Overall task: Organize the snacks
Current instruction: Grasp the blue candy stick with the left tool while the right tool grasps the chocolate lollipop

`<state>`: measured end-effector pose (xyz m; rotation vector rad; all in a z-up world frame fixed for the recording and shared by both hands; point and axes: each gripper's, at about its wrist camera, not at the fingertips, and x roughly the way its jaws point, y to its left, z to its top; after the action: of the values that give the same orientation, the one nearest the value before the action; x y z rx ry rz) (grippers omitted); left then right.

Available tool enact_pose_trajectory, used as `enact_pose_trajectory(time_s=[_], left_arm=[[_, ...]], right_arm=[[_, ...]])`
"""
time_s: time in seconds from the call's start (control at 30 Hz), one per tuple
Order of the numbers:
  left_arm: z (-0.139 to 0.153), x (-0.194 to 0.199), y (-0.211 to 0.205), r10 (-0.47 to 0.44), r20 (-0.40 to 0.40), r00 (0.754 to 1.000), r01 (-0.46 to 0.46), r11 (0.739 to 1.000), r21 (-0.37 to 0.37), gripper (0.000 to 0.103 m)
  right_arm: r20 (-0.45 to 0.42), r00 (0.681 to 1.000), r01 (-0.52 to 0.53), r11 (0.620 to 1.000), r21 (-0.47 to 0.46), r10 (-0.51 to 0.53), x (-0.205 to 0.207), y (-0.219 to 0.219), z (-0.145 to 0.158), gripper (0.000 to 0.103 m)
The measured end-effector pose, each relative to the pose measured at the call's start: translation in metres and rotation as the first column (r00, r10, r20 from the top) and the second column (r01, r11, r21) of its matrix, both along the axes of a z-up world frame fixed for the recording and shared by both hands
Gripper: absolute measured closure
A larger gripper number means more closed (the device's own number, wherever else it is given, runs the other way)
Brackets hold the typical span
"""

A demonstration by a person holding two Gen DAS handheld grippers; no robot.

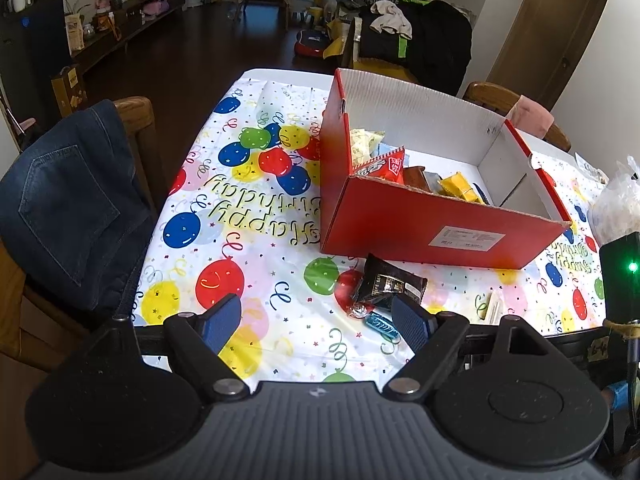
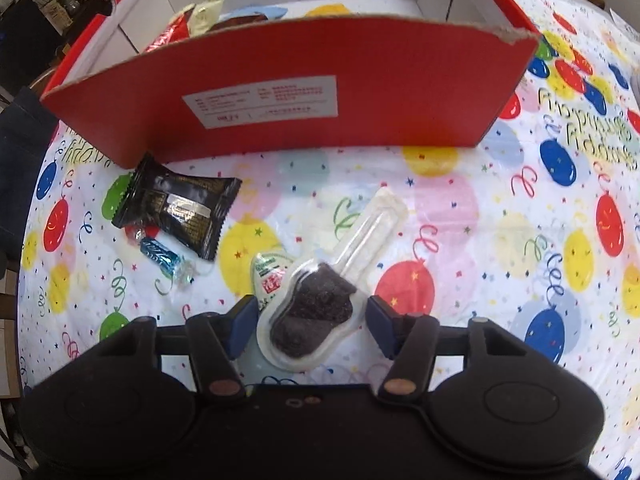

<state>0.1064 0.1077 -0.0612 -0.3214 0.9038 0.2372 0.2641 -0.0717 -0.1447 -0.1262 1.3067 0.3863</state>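
Between right gripper (image 2: 307,322) jaws: clear-wrapped chocolate lolly (image 2: 314,312) flat on tablecloth (image 2: 460,220), straddled for pickup, pads not yet pressing; left gripper (image 1: 316,322) spread, empty, near blue candy (image 1: 383,326); black packet (image 2: 180,210) beyond; red box (image 2: 304,96) farthest, already holding snacks

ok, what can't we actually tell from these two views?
- Red box contents: right wrist view, near wall hides most.
- Box label text: both views, too blurred.
- Whether the right tongs touch the clear-packed dark snack: pads flank it, contact unclear.
- Clear bag: left wrist view, cut by edge.
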Motion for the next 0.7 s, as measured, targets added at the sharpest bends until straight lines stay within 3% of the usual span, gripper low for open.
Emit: enact_pose_trajectory(time_s=[0.17,0.4,0.7], left_arm=[[-0.003,0.002,-0.003,-0.012,-0.014,1.000,0.012,1.000,-0.004,0.021],[-0.015,0.009,-0.007,-0.018,-0.057,0.998,0.018,1.000,-0.013,0.021],[-0.035,0.032,-0.024,-0.027,-0.124,0.992,0.020,0.998,-0.060,0.022]], right_arm=[[0.015,0.999,-0.043,0.999,0.005,0.043,-0.003,0.004,0.002,0.057],[0.026,0.996,-0.082,0.996,0.022,0.081,-0.008,-0.005,0.004,0.057],[0.015,0.998,-0.058,0.996,0.072,0.057,-0.001,-0.033,0.011,0.057]])
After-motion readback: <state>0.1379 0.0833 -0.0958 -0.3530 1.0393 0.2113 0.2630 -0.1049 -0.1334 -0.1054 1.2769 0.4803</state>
